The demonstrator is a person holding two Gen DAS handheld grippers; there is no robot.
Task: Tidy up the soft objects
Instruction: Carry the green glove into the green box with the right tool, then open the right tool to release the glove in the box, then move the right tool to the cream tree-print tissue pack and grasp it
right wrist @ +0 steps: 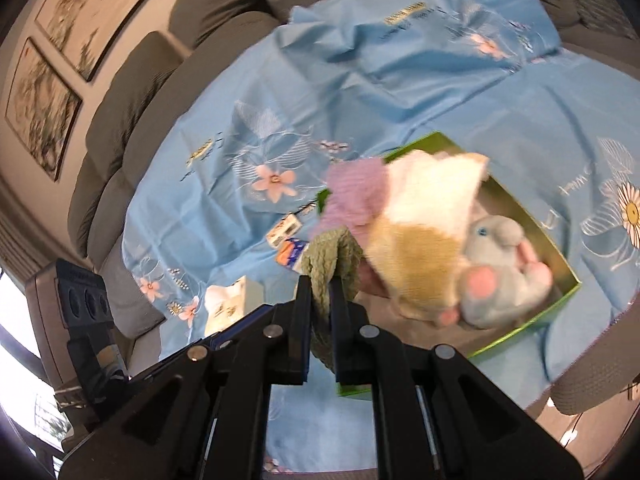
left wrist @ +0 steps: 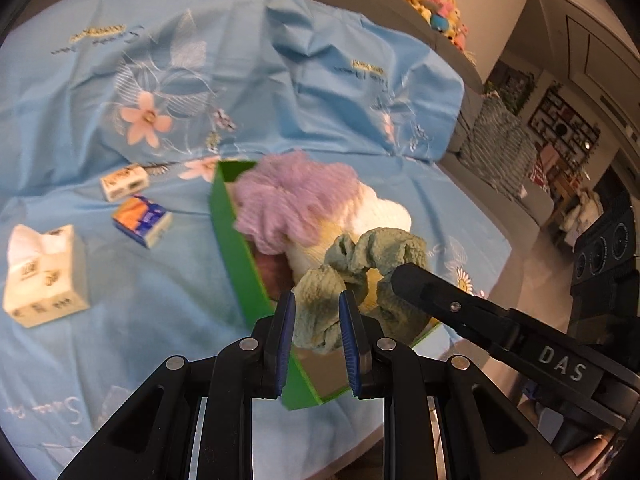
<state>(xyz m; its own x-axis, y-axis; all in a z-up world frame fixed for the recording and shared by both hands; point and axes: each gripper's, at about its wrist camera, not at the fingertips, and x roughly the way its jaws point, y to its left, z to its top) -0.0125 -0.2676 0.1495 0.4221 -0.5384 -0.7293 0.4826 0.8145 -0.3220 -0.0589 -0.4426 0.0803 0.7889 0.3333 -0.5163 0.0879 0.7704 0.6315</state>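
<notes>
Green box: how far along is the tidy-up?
Done: the green box already holds a grey plush, a lilac scrunchie and a white-and-tan soft piece. In hand: both grippers, left and right, are shut on the green scrunchie above it. Left: three tissue packs on the blue cloth.

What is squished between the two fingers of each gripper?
The green scrunchie: both the left gripper and right gripper pinch it, shown in both wrist views.
</notes>
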